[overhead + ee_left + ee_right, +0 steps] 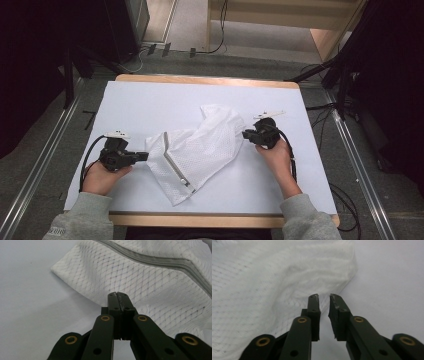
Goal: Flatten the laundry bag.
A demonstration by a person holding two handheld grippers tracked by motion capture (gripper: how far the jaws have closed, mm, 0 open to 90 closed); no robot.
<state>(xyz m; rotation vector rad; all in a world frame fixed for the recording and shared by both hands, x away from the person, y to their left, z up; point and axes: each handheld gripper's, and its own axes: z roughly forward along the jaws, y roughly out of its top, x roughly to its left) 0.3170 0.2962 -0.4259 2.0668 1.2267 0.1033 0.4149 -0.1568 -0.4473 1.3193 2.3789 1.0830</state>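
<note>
My left gripper has its jaws pressed flat together, tip against tip, and I cannot tell whether a fold of cloth is caught between them; the white mesh bag lies right at their tips and beyond, its nearest edge running just past them, with its grey zipper crossing the upper part of the left gripper view. From above, that gripper points across the table at the bag's left corner, touching or just short of it. My right gripper has its jaws a little apart, a narrow gap between them with no cloth in it; the bag's rumpled edge sits just ahead of the tips and to one side, the left jaw close over the mesh, the other over bare table. In the high view this gripper meets the bag's right edge, near its upper corner. The bag itself lies crumpled and slanting across the middle of the white table, between my two hands, one end toward the far edge and the other reaching toward the near edge, the zipper running down its left half toward that near end.
</note>
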